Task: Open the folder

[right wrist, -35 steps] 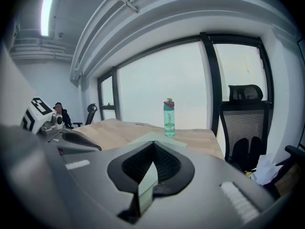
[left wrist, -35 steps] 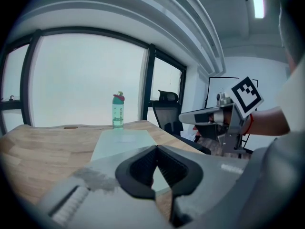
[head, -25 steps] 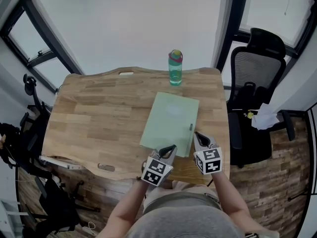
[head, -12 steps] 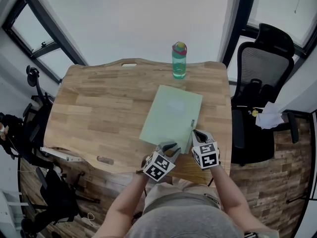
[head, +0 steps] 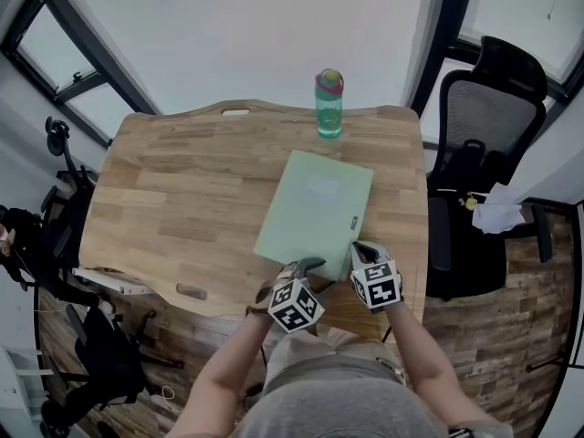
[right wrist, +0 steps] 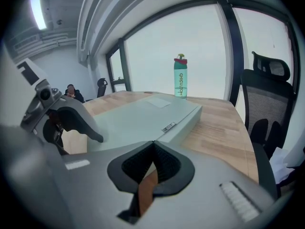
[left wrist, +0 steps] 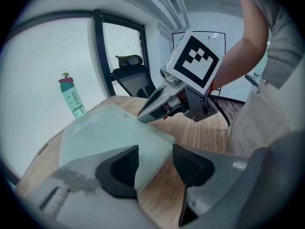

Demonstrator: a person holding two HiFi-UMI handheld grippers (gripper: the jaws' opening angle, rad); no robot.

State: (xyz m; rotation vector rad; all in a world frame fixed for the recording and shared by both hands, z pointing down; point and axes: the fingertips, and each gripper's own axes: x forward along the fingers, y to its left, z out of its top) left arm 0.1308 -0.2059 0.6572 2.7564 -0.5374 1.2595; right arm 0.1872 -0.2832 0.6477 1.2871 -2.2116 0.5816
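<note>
Counter (head: pixel 164 199): wood, by big windows.
Left claw (left wrist: pixel 155 151): jaws apart, just been opening; the folder's near corner sits between them, not pinched.
Folder (head: pixel 310 203): green, flat on the counter.
Right claw (right wrist: pixel 153 144): jaws shut tight, holding nothing.

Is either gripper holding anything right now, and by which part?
Nothing is held. The left gripper has just been opening its jaws. They stand apart at the near edge of the folder, pads not pressing it. The right gripper is shut, empty.
</note>
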